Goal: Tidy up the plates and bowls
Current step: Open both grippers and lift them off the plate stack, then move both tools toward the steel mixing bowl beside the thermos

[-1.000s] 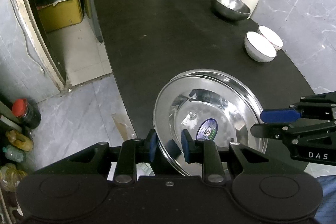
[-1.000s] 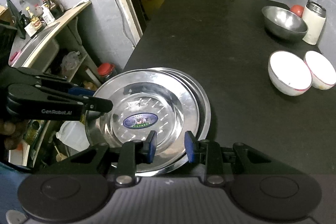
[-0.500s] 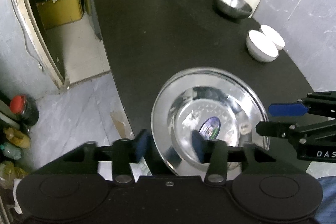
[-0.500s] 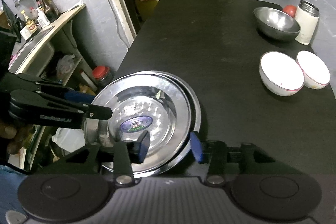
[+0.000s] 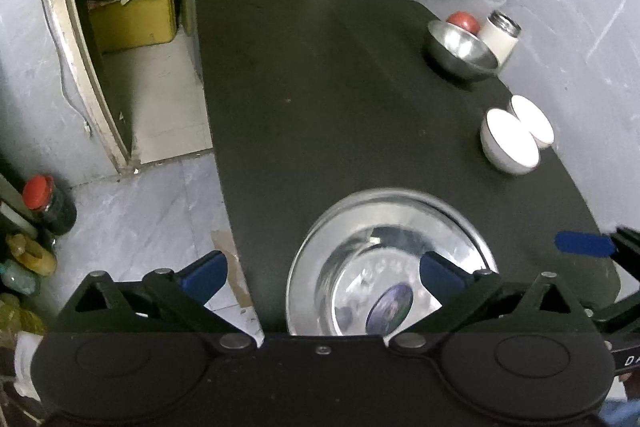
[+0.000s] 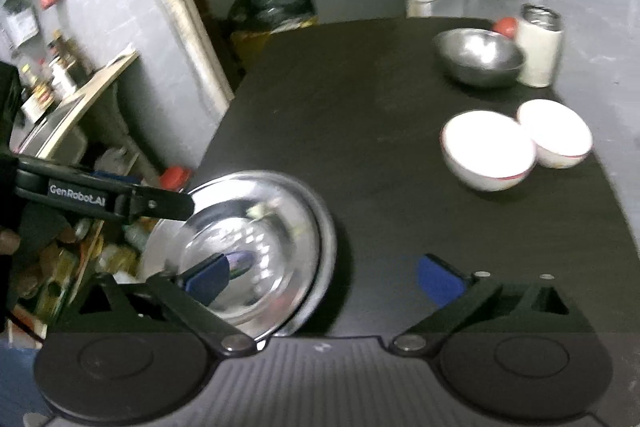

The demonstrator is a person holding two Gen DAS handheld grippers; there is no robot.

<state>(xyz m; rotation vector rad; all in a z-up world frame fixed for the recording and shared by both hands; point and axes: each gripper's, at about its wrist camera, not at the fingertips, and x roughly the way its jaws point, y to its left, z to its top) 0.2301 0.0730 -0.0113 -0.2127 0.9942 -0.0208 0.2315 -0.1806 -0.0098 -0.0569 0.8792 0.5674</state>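
Now steel plates [image 5: 394, 247] sitting stacked on table [image 5: 320, 87]; both hand-held grippers [image 5: 322, 273] [image 6: 322, 277] hanging apart, holding nothing; white bowls [image 6: 488, 149] and steel bowl [image 6: 478, 61] waiting unstacked.

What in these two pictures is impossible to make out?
- Label on the steel plates: blurred, left wrist view.
- Plate count: rims blurred, right wrist view.
- Red object: half hidden behind the steel bowl.
- Right hand-held gripper: cut off by the left view's edge.

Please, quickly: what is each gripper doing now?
Left gripper: open, holding nothing, over the plates.
Right gripper: open, holding nothing.
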